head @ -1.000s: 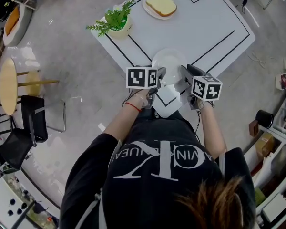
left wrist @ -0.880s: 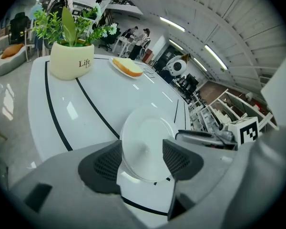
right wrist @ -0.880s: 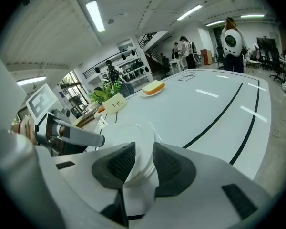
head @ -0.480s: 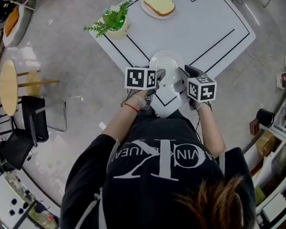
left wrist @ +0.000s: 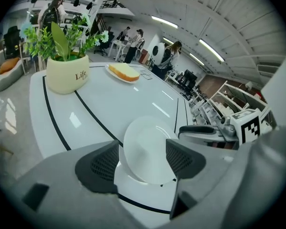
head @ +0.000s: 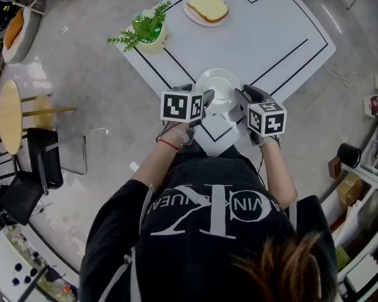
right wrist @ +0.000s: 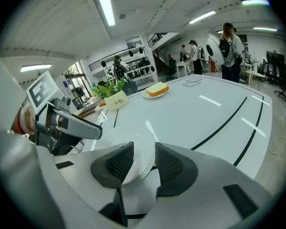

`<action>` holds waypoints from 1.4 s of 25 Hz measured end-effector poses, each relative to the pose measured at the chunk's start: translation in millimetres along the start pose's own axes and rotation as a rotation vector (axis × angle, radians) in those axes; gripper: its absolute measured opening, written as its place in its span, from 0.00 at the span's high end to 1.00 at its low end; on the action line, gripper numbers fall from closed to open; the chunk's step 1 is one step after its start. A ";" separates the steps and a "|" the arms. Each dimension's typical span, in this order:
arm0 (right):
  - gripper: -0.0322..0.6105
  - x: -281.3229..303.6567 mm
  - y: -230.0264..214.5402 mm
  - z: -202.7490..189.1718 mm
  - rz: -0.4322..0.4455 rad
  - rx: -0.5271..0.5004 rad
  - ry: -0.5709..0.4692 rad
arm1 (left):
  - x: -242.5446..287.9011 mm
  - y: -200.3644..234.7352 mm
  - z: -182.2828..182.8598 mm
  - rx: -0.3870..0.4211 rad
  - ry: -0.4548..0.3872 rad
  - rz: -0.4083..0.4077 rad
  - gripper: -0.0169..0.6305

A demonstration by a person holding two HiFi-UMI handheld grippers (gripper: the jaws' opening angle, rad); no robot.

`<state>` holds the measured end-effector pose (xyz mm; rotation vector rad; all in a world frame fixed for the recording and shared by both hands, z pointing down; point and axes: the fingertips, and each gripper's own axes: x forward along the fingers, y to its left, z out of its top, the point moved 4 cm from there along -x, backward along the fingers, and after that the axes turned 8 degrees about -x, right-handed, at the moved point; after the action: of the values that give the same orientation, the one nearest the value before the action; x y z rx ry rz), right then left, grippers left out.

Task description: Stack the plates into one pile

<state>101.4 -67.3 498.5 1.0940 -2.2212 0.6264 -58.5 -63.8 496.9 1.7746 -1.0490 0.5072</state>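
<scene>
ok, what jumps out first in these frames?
A stack of white plates sits at the near corner of the table, its rim between the jaws of the left gripper and the right gripper; both have just been opening. Farther back stand a potted plant and a slice of bread on a plate.

white plates [head: 219, 85] stacked in one pile, near corner of table [head: 271, 24]; plate with bread [head: 192, 14] well apart.

Maybe three plates [head: 218, 87], one plant [head: 150, 33], one toast [head: 208, 6]

A large open lab-office: ceiling strip lights [right wrist: 107, 8], storage shelves [left wrist: 229, 98], desk chairs [right wrist: 278, 63], people [right wrist: 231, 46] standing about.
</scene>
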 end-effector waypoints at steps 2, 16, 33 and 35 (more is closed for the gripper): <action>0.73 -3.1 -3.8 5.4 -0.002 0.004 -0.038 | -2.9 2.5 8.6 0.020 -0.041 0.012 0.50; 0.78 -41.3 -27.0 64.5 -0.029 -0.025 -0.329 | -55.6 6.9 76.5 0.314 -0.464 0.035 0.70; 0.89 -99.7 -22.3 158.8 -0.032 -0.169 -0.641 | -138.9 -22.1 146.0 0.490 -0.799 0.040 0.87; 0.92 -105.2 -20.8 166.5 -0.034 -0.166 -0.669 | -147.0 -22.9 148.9 0.484 -0.823 0.046 0.90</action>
<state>122.4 -125.9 310.5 1.3902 -2.7342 0.0428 -136.2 -130.4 313.0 2.4855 -1.6193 0.0222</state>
